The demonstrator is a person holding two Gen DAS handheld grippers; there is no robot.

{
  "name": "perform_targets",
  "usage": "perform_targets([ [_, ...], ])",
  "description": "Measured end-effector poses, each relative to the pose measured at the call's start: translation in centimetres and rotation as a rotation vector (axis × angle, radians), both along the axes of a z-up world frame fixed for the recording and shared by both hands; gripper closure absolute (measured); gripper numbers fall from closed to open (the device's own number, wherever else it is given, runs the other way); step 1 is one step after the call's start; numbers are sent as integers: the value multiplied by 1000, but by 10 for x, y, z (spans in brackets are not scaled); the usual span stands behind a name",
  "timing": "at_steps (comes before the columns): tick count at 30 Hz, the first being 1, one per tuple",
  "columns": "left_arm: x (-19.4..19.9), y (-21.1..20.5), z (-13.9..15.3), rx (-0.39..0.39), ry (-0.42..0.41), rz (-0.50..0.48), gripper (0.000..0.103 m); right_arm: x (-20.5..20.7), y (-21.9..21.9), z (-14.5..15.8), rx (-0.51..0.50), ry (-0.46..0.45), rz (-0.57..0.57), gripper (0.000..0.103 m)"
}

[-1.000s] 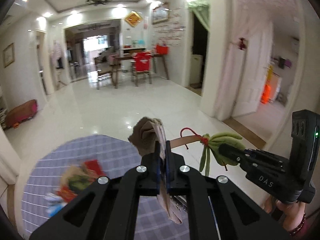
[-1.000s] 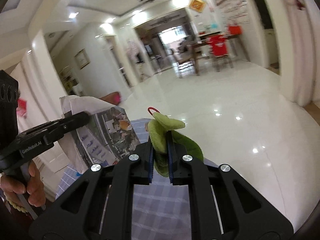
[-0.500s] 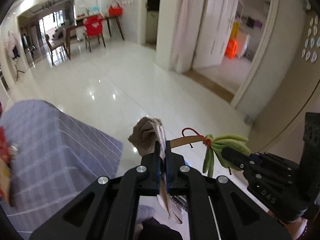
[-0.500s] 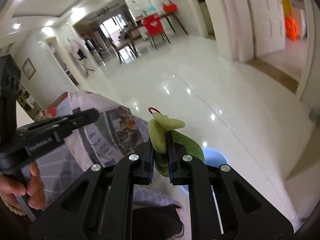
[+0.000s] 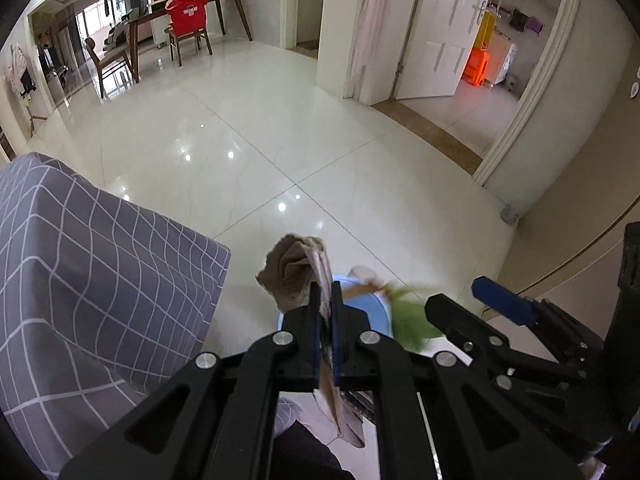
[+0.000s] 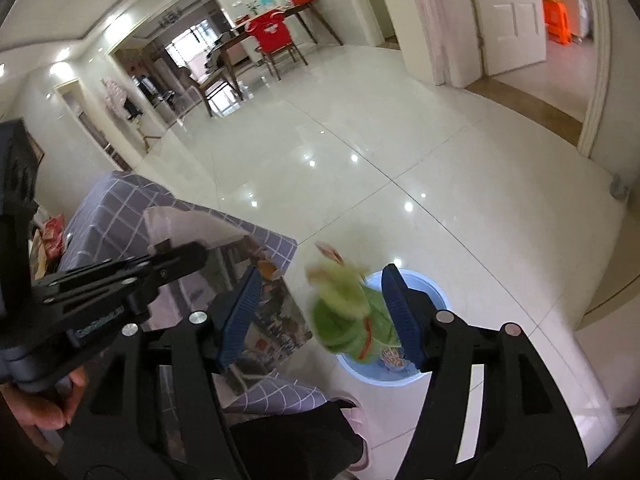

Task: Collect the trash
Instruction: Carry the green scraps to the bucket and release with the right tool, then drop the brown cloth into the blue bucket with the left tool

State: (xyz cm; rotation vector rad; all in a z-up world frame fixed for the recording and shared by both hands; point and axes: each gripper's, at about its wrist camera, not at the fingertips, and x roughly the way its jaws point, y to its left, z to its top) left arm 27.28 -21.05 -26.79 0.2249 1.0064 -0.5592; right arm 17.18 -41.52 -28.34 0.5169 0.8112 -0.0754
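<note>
While both black grippers point down at a glossy white tile floor [image 5: 248, 128], the nearest things in each view are their own jaws. At the bottom centre of the left wrist view, the left gripper [image 5: 326, 308] is clamped tight on a crumpled wad of brown paper and printed sheets [image 5: 294, 272], which sticks up above the fingertips and hangs down below them.

Low in the right wrist view, the right gripper [image 6: 326, 312] has just been opening; its blue-padded jaws now stand wide apart. Between them, touching neither pad, a blurred green bundle with a red tie [image 6: 348, 312] is in mid-air over a pale blue bin [image 6: 434, 300] standing on the floor. Inside the bin, at its lower edge, a small orange-and-white scrap [image 6: 394, 358] is visible; anything else in it is hidden by the bundle.

In the left wrist view the same bin [image 5: 370, 312] peeks out just behind the left fingertips, with the green blur to its right.

At the left of both views stands a table under a grey checked cloth [image 5: 100, 272]. In the right wrist view, colourful wrappers [image 6: 50, 236] lie on its far left edge.

Farther back, in the upper left of the left wrist view, a wooden dining table and a chair draped in red [image 5: 188, 20] stand. At upper right, a white door [image 5: 444, 24] stands open.
</note>
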Motion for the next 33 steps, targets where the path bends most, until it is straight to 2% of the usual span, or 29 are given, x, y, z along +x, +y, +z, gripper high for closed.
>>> perform_targets([
  [5, 1, 1, -7, 15, 14, 3, 99, -9, -9, -7, 27, 6, -19, 41],
  [20, -4, -16, -10, 22, 26, -29, 98, -24, -10, 15, 18, -38, -52, 41],
  [27, 1, -30, 1, 10, -4, -53, 98, -35, -16, 22, 8, -77, -101, 41],
  [29, 0, -35, 7, 0, -26, -63, 94, -39, -19, 25, 4, -90, -111, 41],
  [30, 2, -37, 11, -4, -29, -65, 84, -40, -19, 26, 6, -92, -112, 41],
  [31, 3, -38, 12, -4, -26, -61, 51, -41, -21, 28, 6, -94, -116, 41],
  [32, 2, -37, 14, -7, -26, -59, 35, -42, -21, 28, 6, -96, -119, 41],
  [33, 0, -36, 16, -16, -43, -56, 26, -42, -21, 29, 7, -97, -118, 41],
])
